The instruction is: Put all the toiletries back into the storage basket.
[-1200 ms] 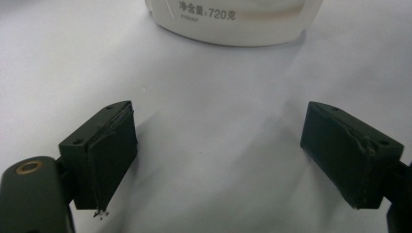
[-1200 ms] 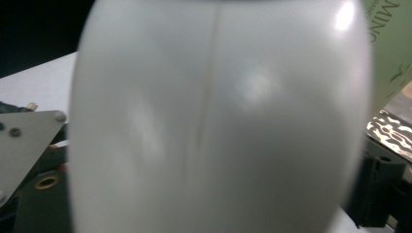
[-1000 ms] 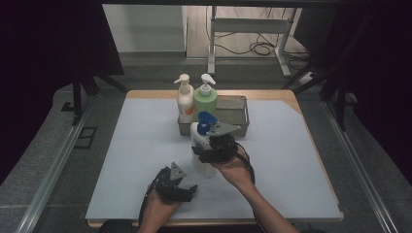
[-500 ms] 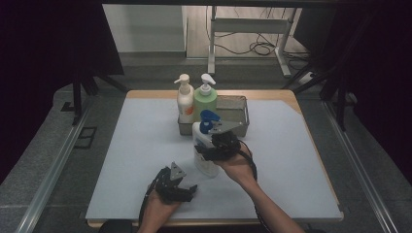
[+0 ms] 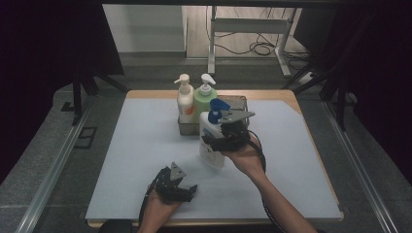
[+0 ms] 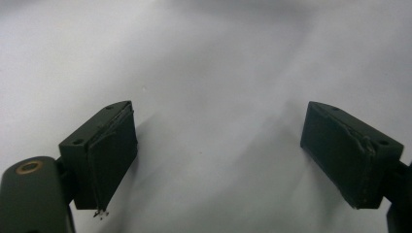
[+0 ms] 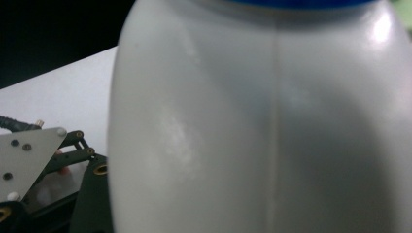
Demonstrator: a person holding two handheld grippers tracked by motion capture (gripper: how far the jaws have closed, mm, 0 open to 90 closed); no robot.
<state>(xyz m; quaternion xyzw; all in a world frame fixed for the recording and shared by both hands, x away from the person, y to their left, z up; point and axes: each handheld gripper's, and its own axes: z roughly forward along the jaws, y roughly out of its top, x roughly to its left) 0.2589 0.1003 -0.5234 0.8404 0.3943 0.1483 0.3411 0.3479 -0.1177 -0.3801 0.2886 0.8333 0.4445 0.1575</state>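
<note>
Moved: right tool [image 5: 214,141] has carried the white bottle [image 5: 210,143] up and a bit toward the basket since the earlier frames, so the bottle now looks clear of the table; the jaws eased in a touch on the bottle during that stretch. Left tool [image 5: 187,190] hasn't budged.
Room: pretty dark around the edges, black drapes left and right, grey floor beyond the table with a metal frame leg [image 5: 212,46] and loose cables [image 5: 252,46] lying about.
Table: wooden top [image 5: 286,95] covered by a big pale grey-white mat [image 5: 141,145], rails running down both sides.
Basket: metal wire one [image 5: 187,127] at the far middle of the mat, holding a cream pump bottle [image 5: 184,97] and a green pump bottle [image 5: 206,97] standing upright side by side.
White bottle: chunky, smooth, glossy white plastic with a blue spray-type top [image 5: 217,108], a mould seam down the side in the right gripper view [image 7: 277,121]; upright, just in front of the basket, near the mat's middle.
Right tool state: pinching the white bottle's body from the side, hand behind it.
Left tool state: jaws spread wide, nothing between them, just bare mat [image 6: 214,97]; sitting low at the near edge of the table, well apart from the bottle.
</note>
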